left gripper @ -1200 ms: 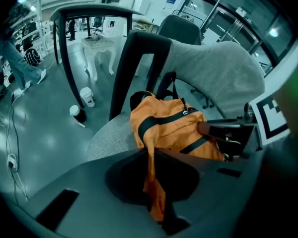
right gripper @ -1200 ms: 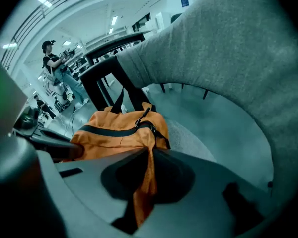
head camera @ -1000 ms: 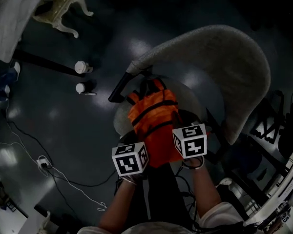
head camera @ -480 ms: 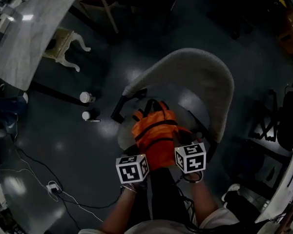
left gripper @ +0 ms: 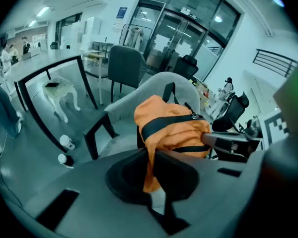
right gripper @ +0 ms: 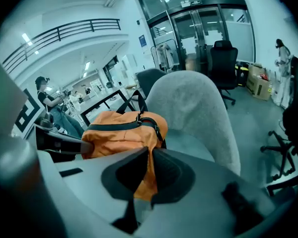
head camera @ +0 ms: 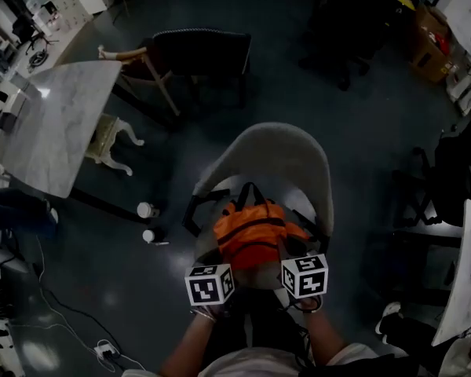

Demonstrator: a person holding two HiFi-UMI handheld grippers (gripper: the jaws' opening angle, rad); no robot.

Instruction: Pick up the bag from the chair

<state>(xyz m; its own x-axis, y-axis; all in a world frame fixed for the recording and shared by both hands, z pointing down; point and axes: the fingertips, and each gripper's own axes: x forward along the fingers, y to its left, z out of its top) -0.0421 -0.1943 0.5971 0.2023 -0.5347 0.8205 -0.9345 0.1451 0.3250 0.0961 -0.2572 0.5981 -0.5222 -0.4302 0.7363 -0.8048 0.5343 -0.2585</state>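
An orange bag (head camera: 250, 232) with black straps hangs over the seat of a grey shell chair (head camera: 286, 163). My left gripper (head camera: 220, 269) is shut on the bag's near left edge, and my right gripper (head camera: 292, 261) is shut on its near right edge. In the left gripper view the orange bag (left gripper: 171, 128) runs down into the gripper (left gripper: 151, 170), pinched between the dark pads. The right gripper view shows the bag (right gripper: 121, 133) clamped the same way in that gripper (right gripper: 148, 175), with the chair's back (right gripper: 191, 108) behind it. Whether the bag's underside touches the seat is hidden.
Two paper cups (head camera: 147, 210) stand on the dark floor left of the chair. A marble-topped table (head camera: 51, 132) and a dark chair (head camera: 192, 53) stand farther off at the left and behind. Office chairs (head camera: 428, 195) crowd the right side. Cables (head camera: 71, 320) trail at lower left.
Both grippers have risen together with the bag's near edge in them, and the bag has come up with them. The chair and floor now look smaller and farther below.
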